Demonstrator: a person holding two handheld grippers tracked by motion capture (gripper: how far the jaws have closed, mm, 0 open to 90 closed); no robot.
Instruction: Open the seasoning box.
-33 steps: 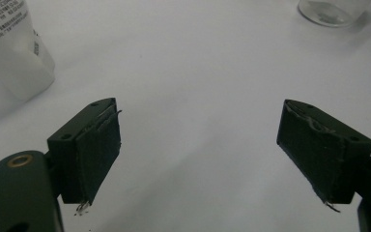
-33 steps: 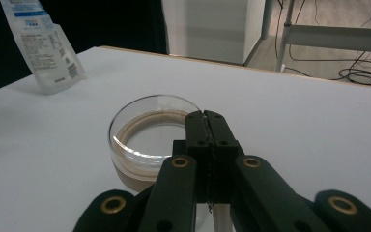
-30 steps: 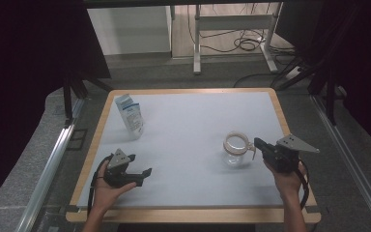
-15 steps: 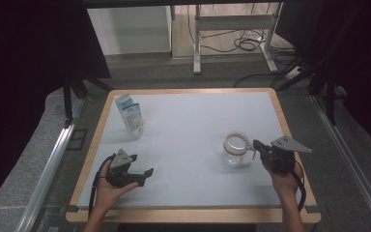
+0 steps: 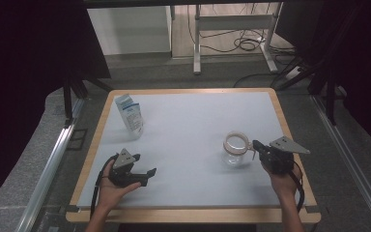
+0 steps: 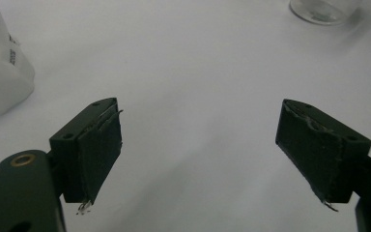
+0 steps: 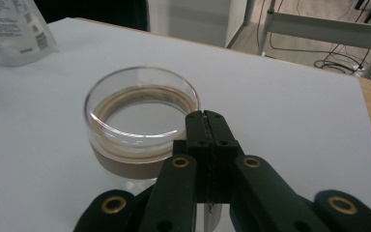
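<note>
A clear glass jar [image 5: 235,147] with a tan ring around its top stands on the white table [image 5: 188,125] at the right. My right gripper [image 5: 255,144] is level with it, jaws pressed together with nothing between them. In the right gripper view the shut tips [image 7: 206,116] sit at the near rim of the jar [image 7: 135,121]; whether they touch it I cannot tell. My left gripper [image 5: 145,176] rests near the front left edge, jaws wide apart [image 6: 198,145] over bare table. A white printed pouch [image 5: 131,115] stands upright at the back left.
The table has a wooden border [image 5: 290,130]. Behind it are a white cabinet [image 5: 130,29], a metal stand [image 5: 232,24] and cables [image 5: 244,44] on the floor. Dark curtains hang on both sides. In the left gripper view the pouch [image 6: 0,63] is at far left, the jar [image 6: 324,9] at top right.
</note>
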